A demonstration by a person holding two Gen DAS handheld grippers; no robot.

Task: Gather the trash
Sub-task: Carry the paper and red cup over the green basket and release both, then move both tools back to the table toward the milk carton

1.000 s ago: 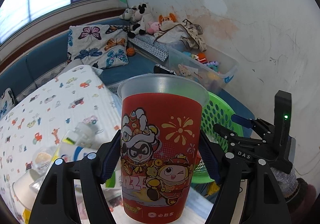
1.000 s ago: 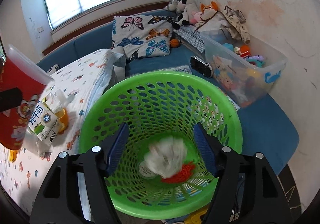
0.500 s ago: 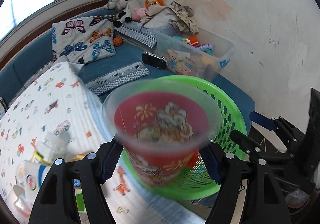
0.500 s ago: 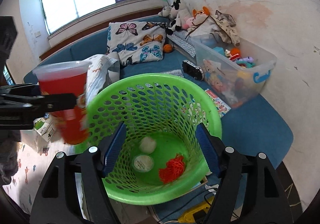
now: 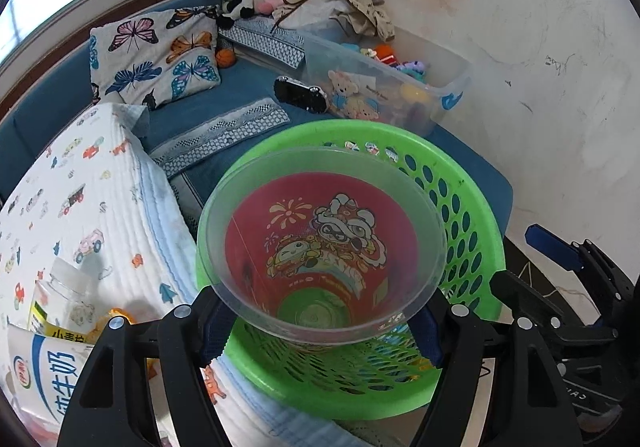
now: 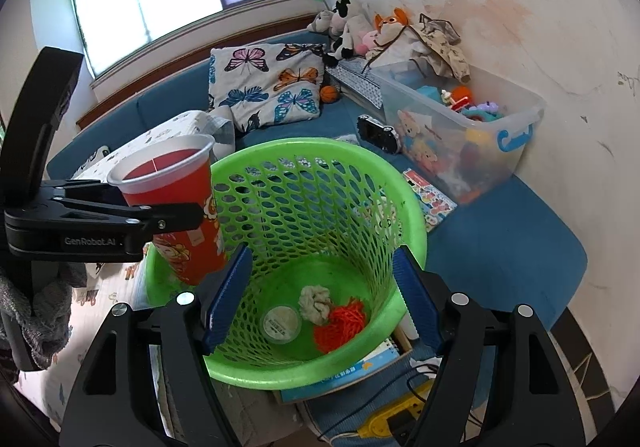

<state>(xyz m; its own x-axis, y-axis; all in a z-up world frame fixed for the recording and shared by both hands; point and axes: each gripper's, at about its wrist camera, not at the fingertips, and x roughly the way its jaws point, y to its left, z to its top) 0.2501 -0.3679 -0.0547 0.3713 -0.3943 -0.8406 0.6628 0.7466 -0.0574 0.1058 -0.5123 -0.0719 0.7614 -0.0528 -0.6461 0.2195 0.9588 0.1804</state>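
A red cartoon-print plastic cup [image 5: 320, 247] sits between the pads of my left gripper [image 5: 320, 327], which is shut on it. I look down into its empty inside. The cup hangs tilted at the left rim of the green mesh basket [image 5: 472, 207]. In the right wrist view the same cup [image 6: 176, 175] and left gripper [image 6: 172, 219] show at the basket's [image 6: 320, 151] left edge. My right gripper [image 6: 320, 287] hovers open over the basket with nothing between its pads. On the basket floor lie a wadded tissue [image 6: 316, 297], orange netting [image 6: 340, 323] and a round lid [image 6: 280, 323].
On a car-print quilt [image 5: 80, 187] to the left lie a milk carton [image 5: 44, 367] and a plastic bottle [image 5: 64, 299]. Behind the basket are a clear toy bin [image 5: 384, 87], a butterfly pillow [image 5: 152, 47] and plush toys. Books [image 6: 360, 367] and cables lie under the basket's near side.
My left gripper carried the cup from over the quilt to the basket's rim and tipped downward. The tissue wad dropped from between the right jaws into the basket, and those jaws widened.
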